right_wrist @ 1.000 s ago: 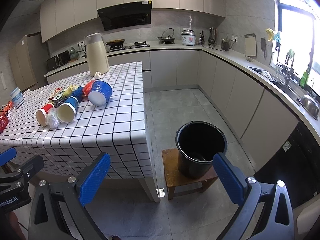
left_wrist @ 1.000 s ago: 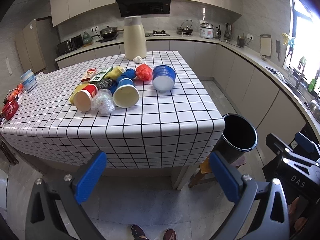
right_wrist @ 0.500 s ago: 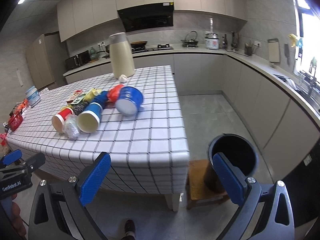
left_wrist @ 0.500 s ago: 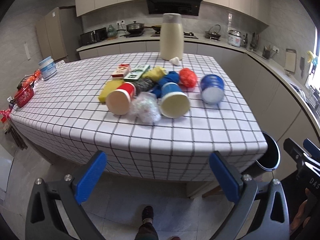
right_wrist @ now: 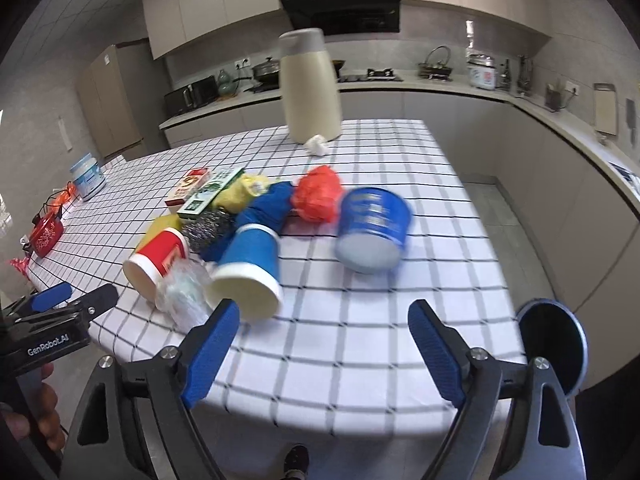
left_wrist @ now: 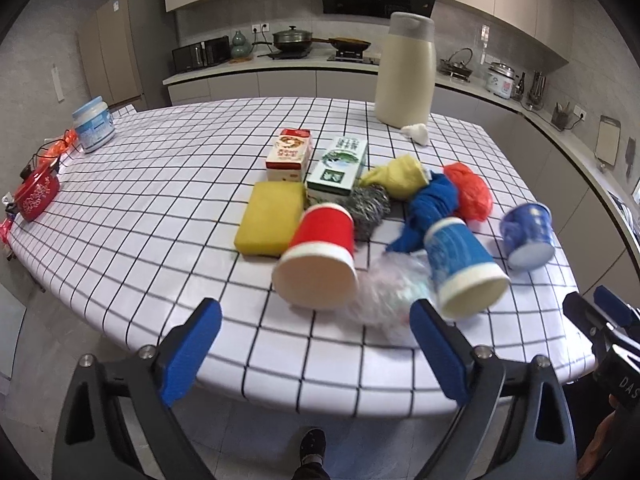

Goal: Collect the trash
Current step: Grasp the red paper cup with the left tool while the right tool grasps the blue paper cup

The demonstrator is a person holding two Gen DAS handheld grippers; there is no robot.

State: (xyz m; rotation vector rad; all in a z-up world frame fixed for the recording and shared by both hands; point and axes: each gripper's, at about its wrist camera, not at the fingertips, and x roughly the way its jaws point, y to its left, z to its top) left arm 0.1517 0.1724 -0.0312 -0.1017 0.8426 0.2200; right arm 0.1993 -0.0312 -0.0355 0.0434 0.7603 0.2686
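Trash lies in a pile on the checked table [left_wrist: 160, 216]: a red paper cup [left_wrist: 318, 254], a blue paper cup [left_wrist: 464, 268], a clear crumpled plastic bag [left_wrist: 390, 288], a blue tub [right_wrist: 370, 228], a red bag [right_wrist: 318, 194], a blue cloth [left_wrist: 432, 204], a steel scourer [left_wrist: 368, 208] and a yellow sponge [left_wrist: 272, 218]. My left gripper [left_wrist: 316, 344] is open and empty, just short of the red cup and plastic bag. My right gripper [right_wrist: 324, 346] is open and empty over the table's near edge, below the blue tub. The black bin [right_wrist: 554, 344] stands at the lower right.
A tall cream jug [left_wrist: 406, 70] stands at the table's far side with a white paper wad [left_wrist: 416, 134] beside it. Two small cartons [left_wrist: 316, 158] lie behind the pile. A white jar [left_wrist: 94, 124] and a red pot [left_wrist: 38, 196] sit at the left edge.
Both grippers have moved in towards the table from out over the floor and now look at the pile from close by. Both stay open and empty.
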